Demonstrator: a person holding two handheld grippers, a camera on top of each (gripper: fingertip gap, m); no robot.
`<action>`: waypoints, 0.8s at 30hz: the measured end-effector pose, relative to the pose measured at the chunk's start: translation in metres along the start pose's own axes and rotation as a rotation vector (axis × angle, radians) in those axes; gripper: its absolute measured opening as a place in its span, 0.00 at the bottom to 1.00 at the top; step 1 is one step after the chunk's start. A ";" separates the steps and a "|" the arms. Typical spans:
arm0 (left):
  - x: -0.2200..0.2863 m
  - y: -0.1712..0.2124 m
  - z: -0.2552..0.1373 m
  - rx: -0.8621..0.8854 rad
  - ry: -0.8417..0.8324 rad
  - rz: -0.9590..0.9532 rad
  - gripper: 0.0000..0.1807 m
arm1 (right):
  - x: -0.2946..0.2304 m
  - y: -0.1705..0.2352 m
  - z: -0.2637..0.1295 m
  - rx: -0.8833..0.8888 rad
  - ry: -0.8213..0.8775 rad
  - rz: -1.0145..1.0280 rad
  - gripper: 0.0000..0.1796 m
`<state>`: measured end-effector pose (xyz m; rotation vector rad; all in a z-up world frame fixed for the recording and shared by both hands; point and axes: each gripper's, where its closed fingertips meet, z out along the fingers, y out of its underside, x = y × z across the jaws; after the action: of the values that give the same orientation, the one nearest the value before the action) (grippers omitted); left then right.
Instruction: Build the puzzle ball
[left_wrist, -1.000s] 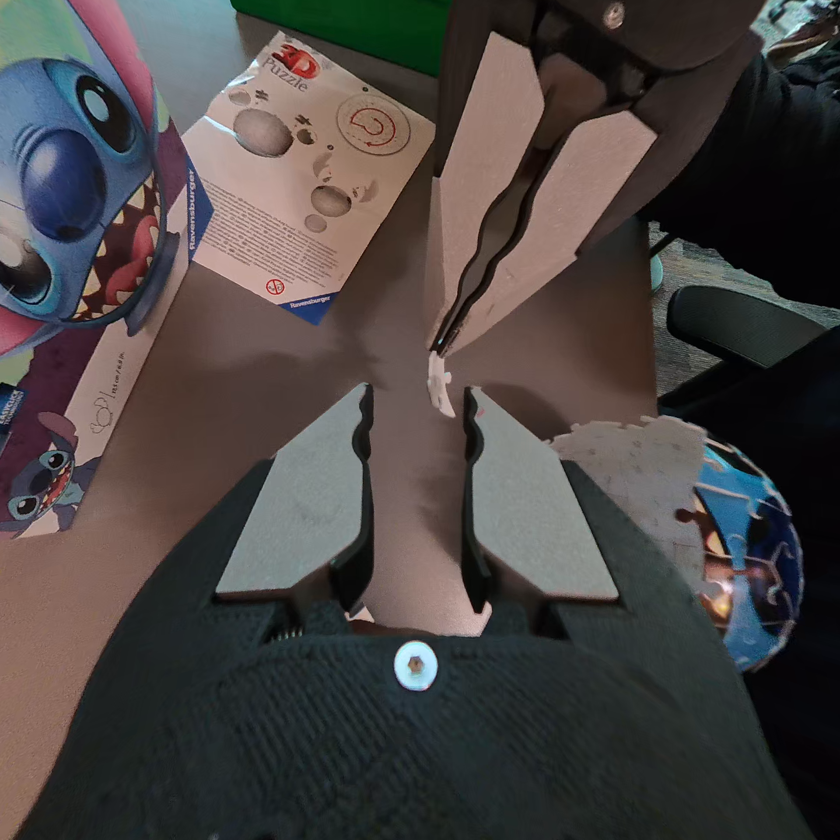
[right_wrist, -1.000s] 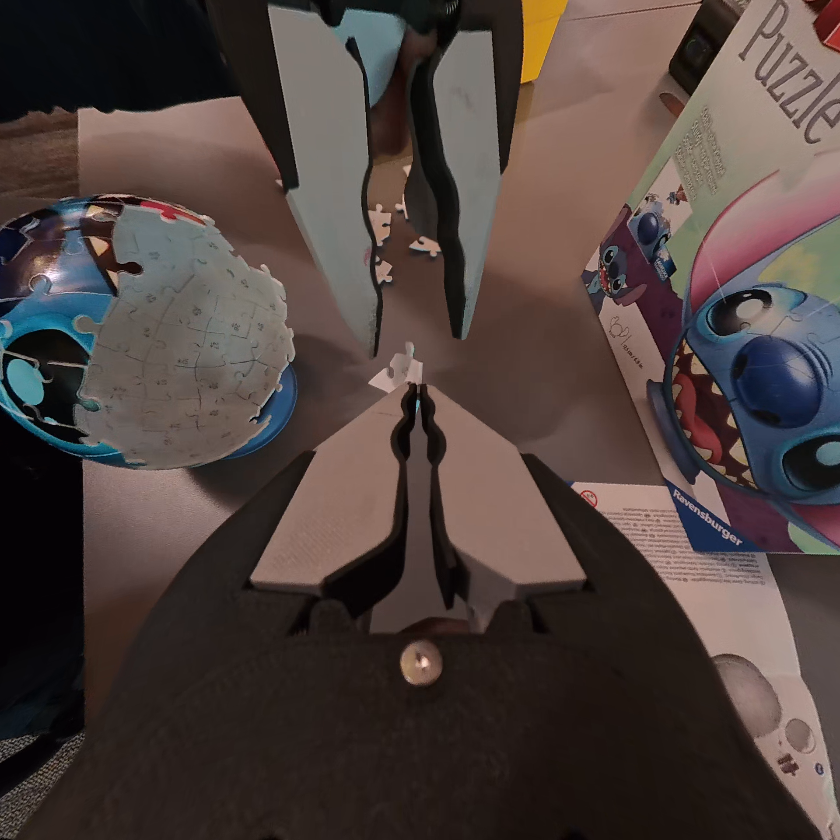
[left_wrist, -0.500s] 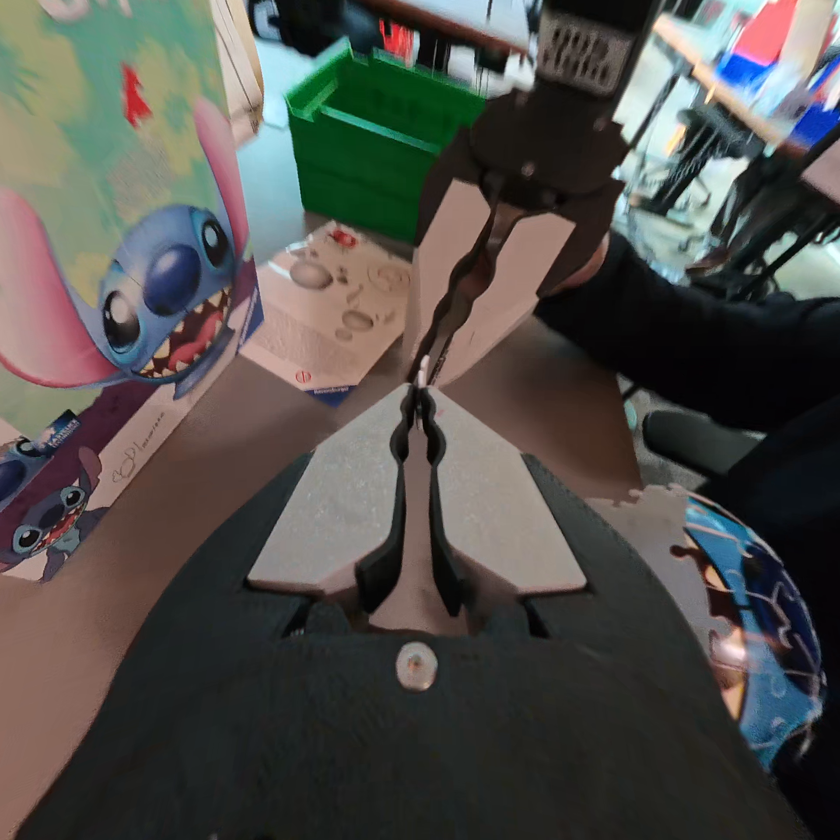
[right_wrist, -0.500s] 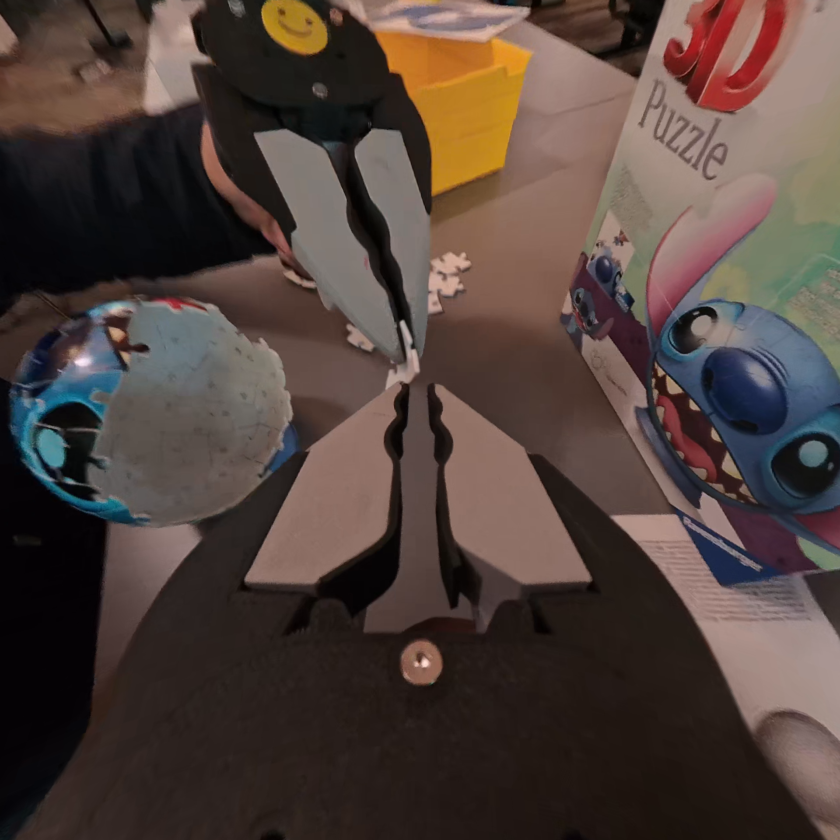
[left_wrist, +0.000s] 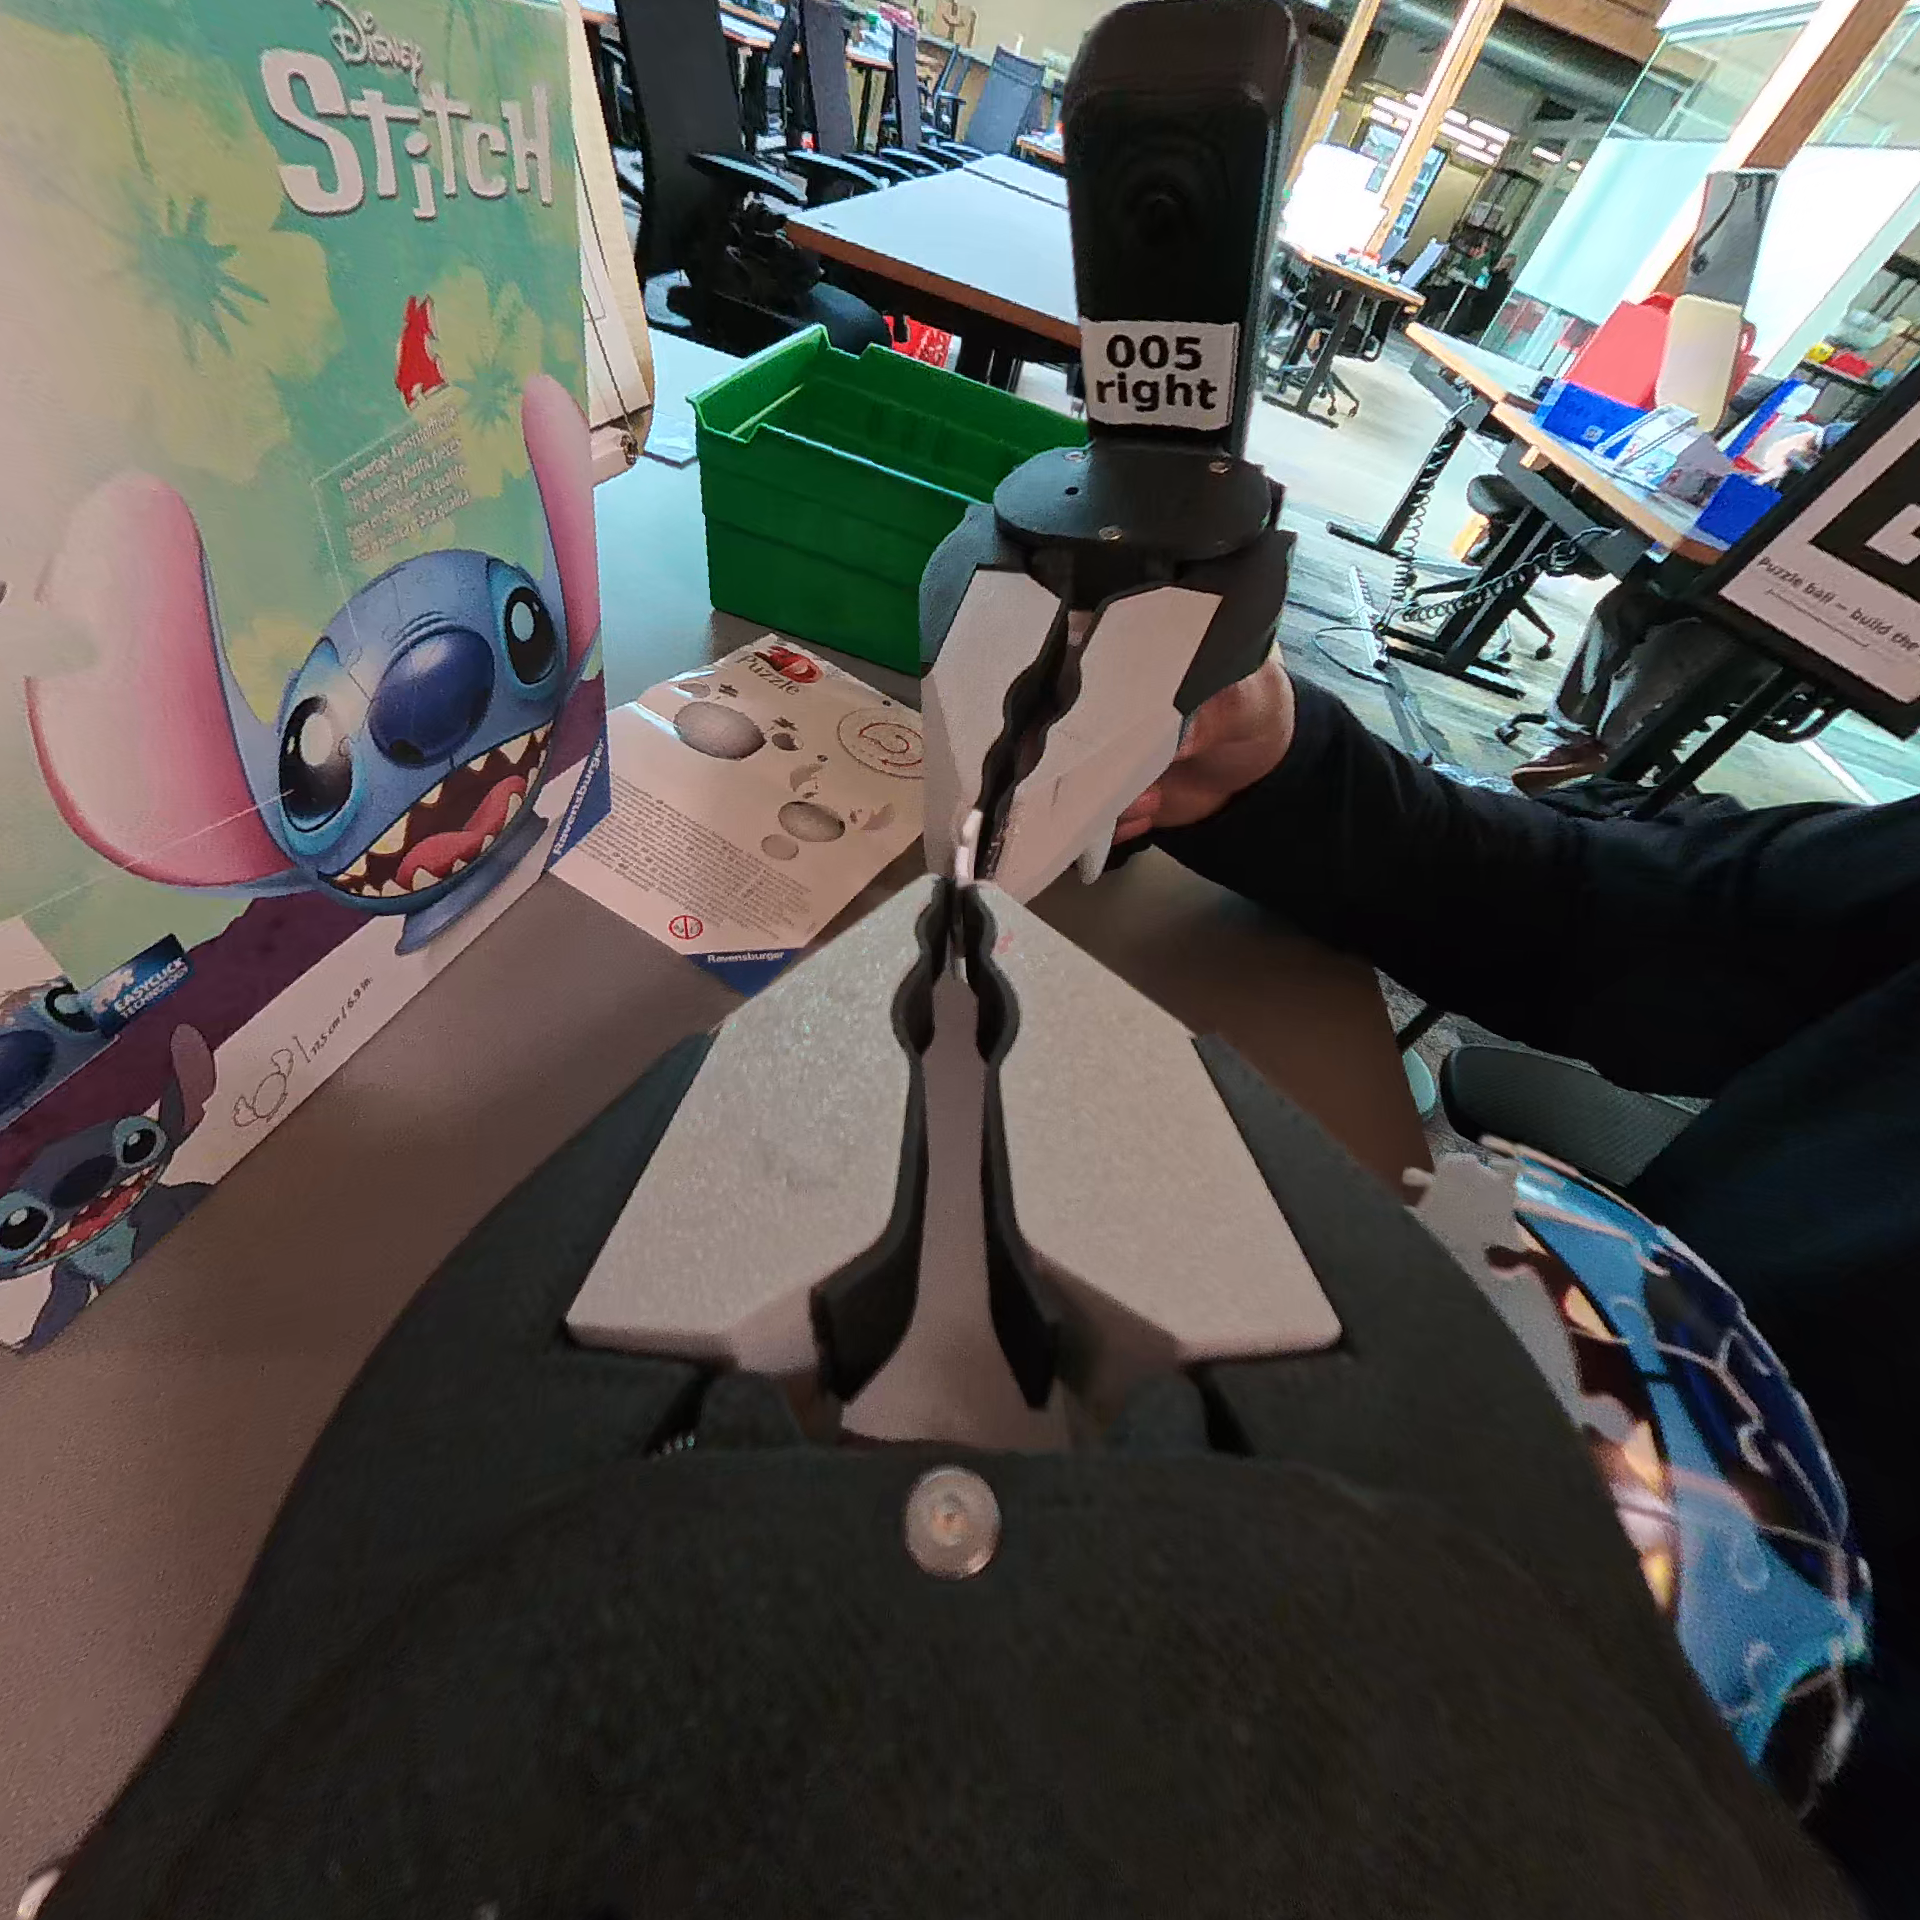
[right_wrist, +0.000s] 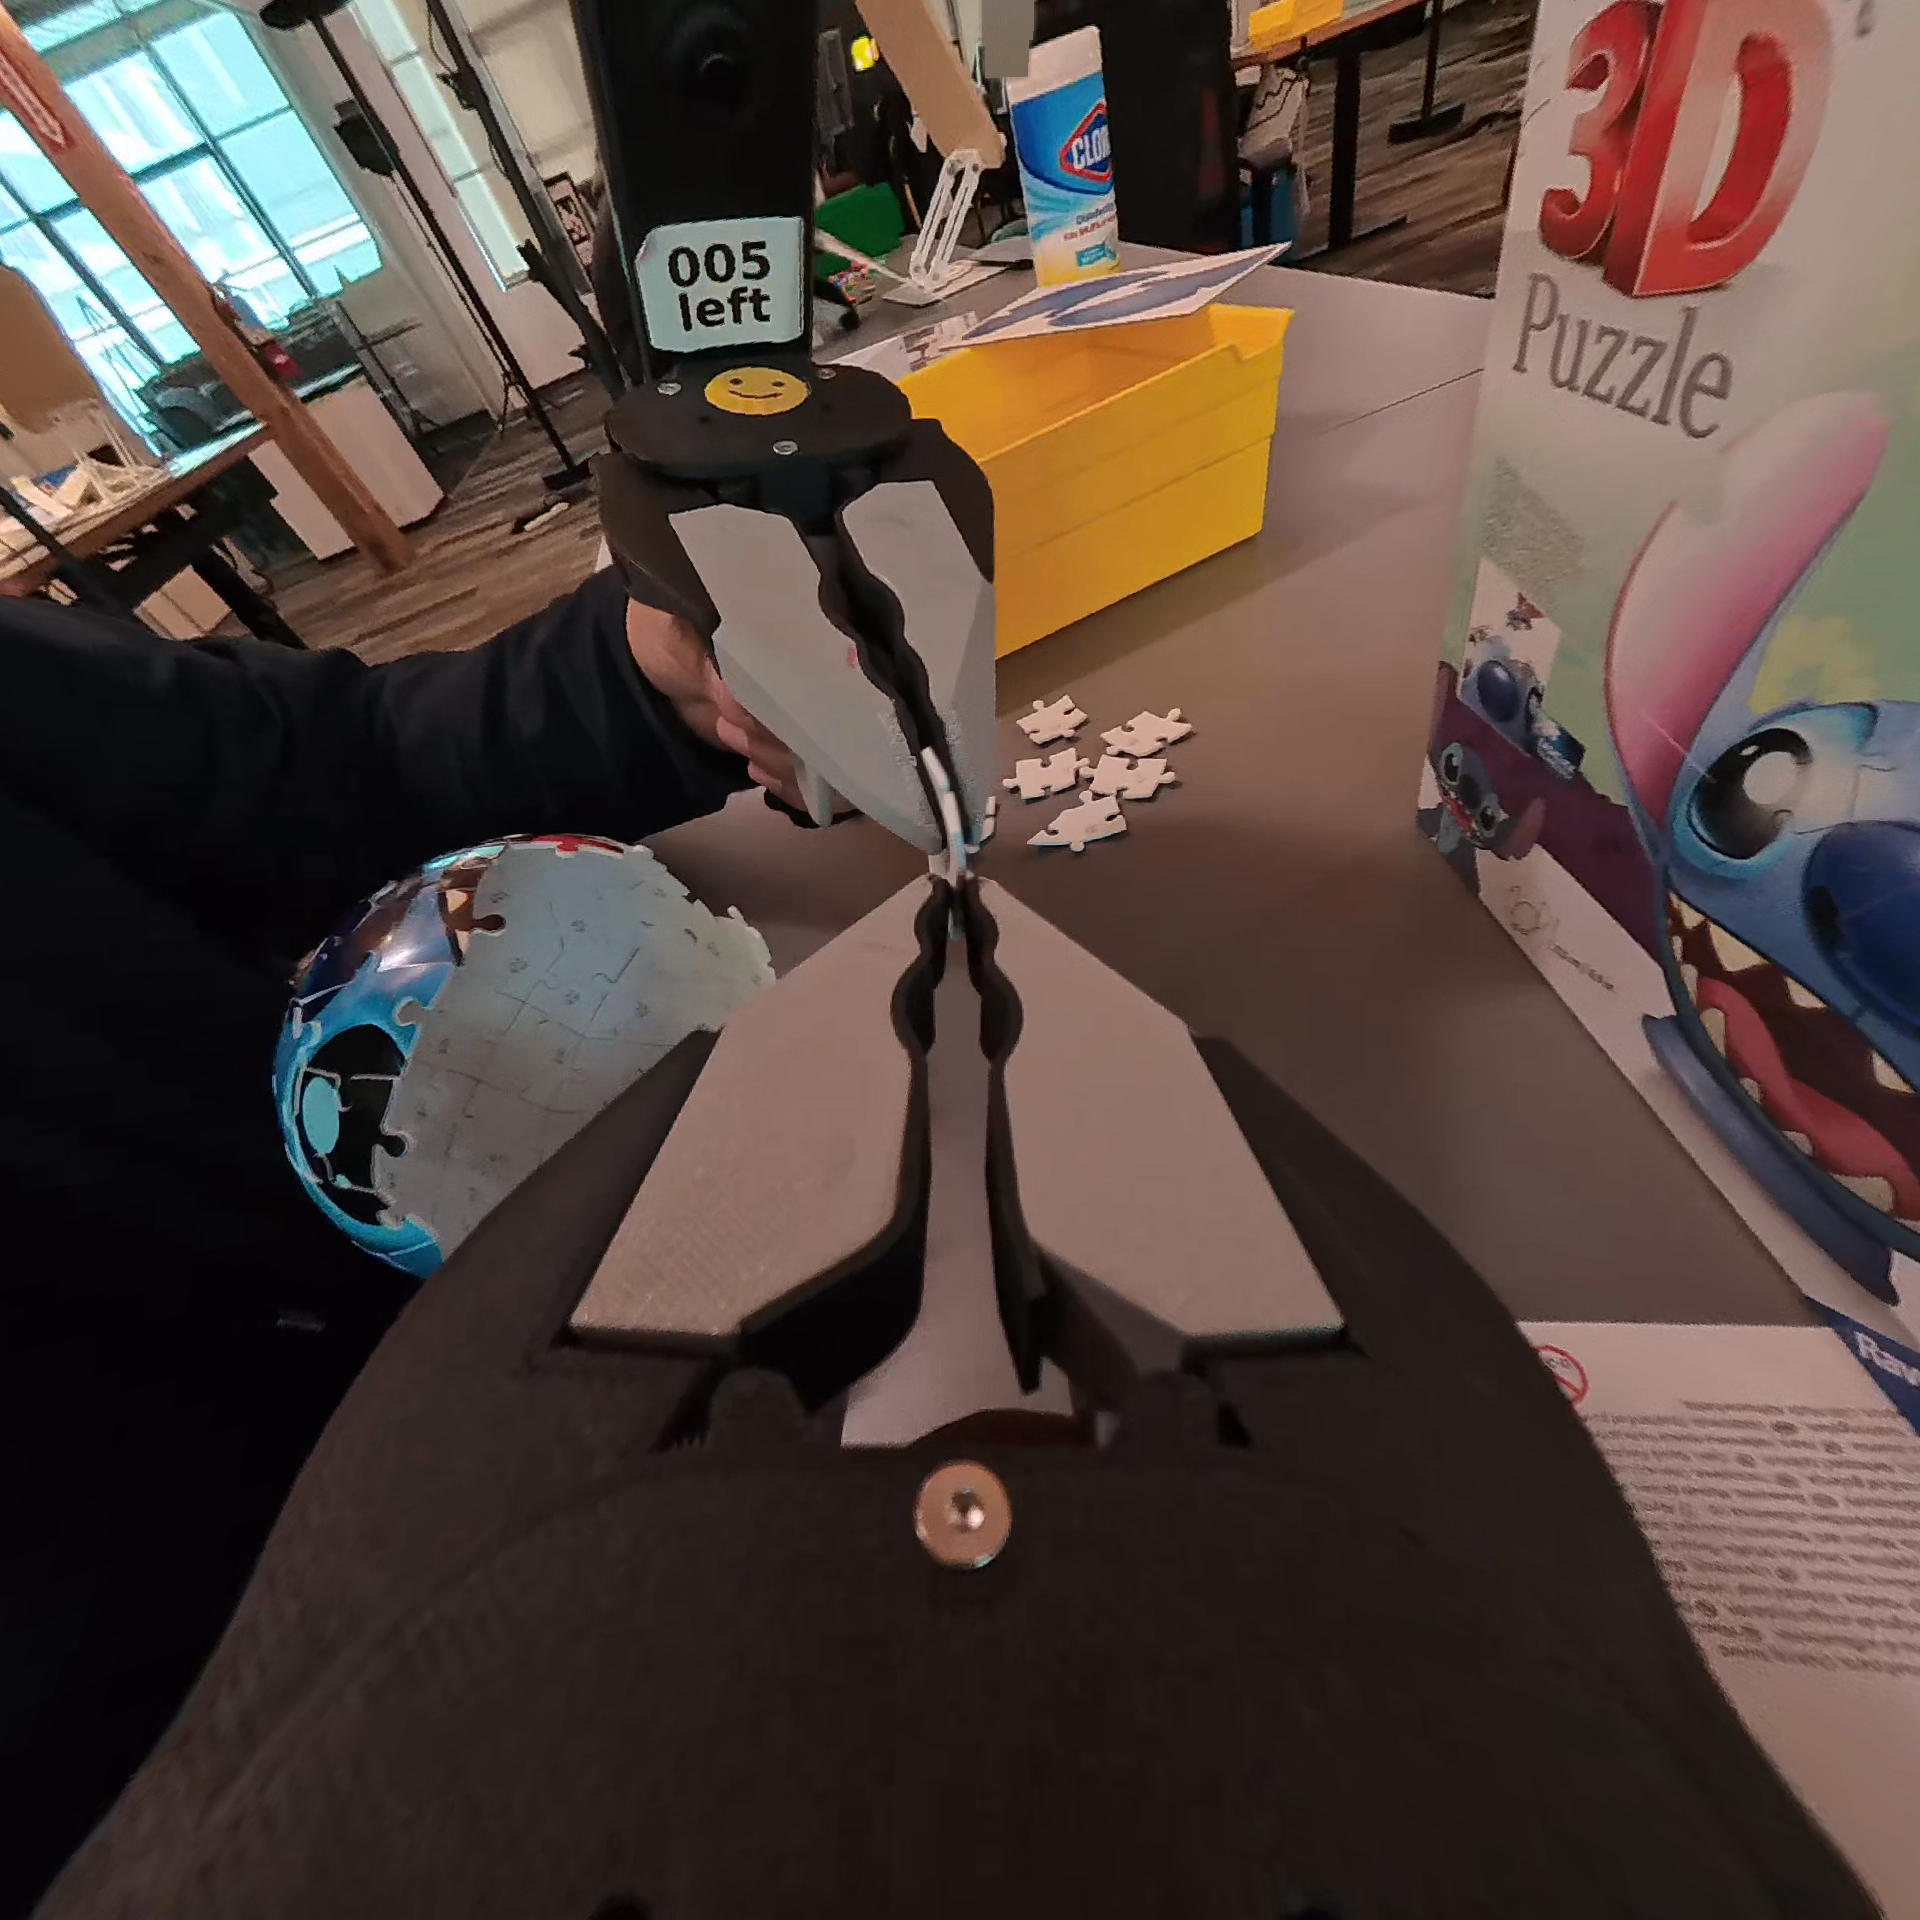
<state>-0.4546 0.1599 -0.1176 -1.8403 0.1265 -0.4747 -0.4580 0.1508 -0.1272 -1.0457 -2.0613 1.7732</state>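
Observation:
A white puzzle piece is held edge-on above the table between both grippers, which meet tip to tip. My left gripper is shut on one end of it; the piece shows as a thin white sliver. My right gripper is shut on the other end. The partly built puzzle ball, blue outside and white inside, rests on the table to the left of the right gripper. In the left wrist view the ball is at the lower right.
Several loose white pieces lie on the grey table behind the grippers. The puzzle box stands upright beside an instruction leaflet. A green bin and a yellow bin stand farther back.
My left gripper went from open to shut on the piece that the right gripper held. Both grippers rose from the table and levelled out. The right gripper loosened briefly, then shut again.

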 end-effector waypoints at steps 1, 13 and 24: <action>0.000 0.001 -0.001 -0.005 0.002 -0.006 0.00 | -0.001 0.000 0.002 0.000 -0.004 0.005 0.00; 0.002 0.034 -0.013 -0.111 -0.031 0.046 0.01 | -0.010 0.011 0.019 -0.039 0.004 -0.006 0.00; -0.003 0.037 -0.021 -0.054 -0.013 -0.010 0.00 | -0.008 0.008 0.031 0.048 -0.060 0.077 0.00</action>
<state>-0.4596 0.1298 -0.1476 -1.8974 0.1224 -0.4696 -0.4676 0.1221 -0.1395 -1.0845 -2.0282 1.9034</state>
